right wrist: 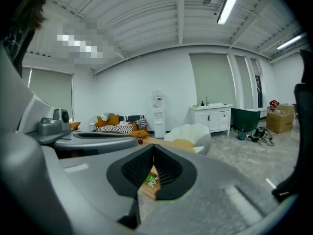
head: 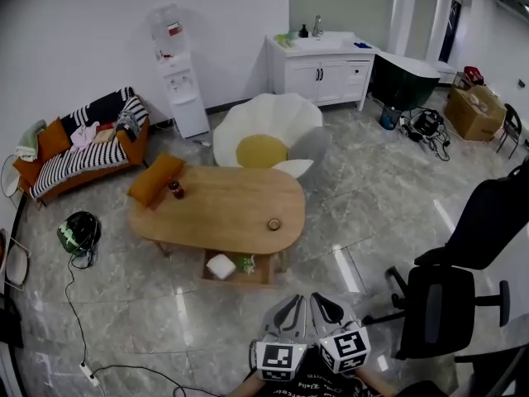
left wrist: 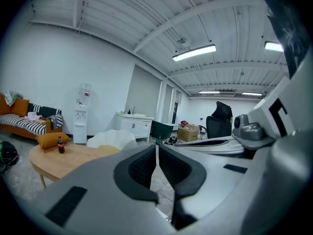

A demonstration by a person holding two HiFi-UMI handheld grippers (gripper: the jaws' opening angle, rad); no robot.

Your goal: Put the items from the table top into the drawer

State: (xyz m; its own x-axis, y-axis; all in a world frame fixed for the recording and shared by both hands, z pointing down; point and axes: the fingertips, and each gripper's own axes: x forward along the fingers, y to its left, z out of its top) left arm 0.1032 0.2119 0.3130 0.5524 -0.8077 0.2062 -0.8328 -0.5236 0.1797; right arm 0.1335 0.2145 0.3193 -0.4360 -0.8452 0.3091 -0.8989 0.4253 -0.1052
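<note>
A light wooden oval table [head: 223,213] stands in the middle of the room. On it lie an orange cushion [head: 155,179], a small cola bottle [head: 175,189] and a small round item [head: 274,223]. Below its near edge a drawer [head: 238,278] stands pulled out, with a white item [head: 221,265] and a green item [head: 246,263] inside. My left gripper [head: 291,302] and right gripper [head: 319,299] hang side by side well short of the table, both shut and empty. The left gripper [left wrist: 156,146] view shows the bottle [left wrist: 61,144] far off. Past the right gripper [right wrist: 153,148], the green item [right wrist: 151,181] shows.
A white flower-shaped chair [head: 264,135] stands behind the table, an orange sofa [head: 83,151] at the left, a water dispenser [head: 178,69] and a white cabinet [head: 326,64] by the far wall. A black office chair [head: 446,296] is at my right. A dark bag [head: 78,231] and a cable [head: 74,313] lie on the floor at the left.
</note>
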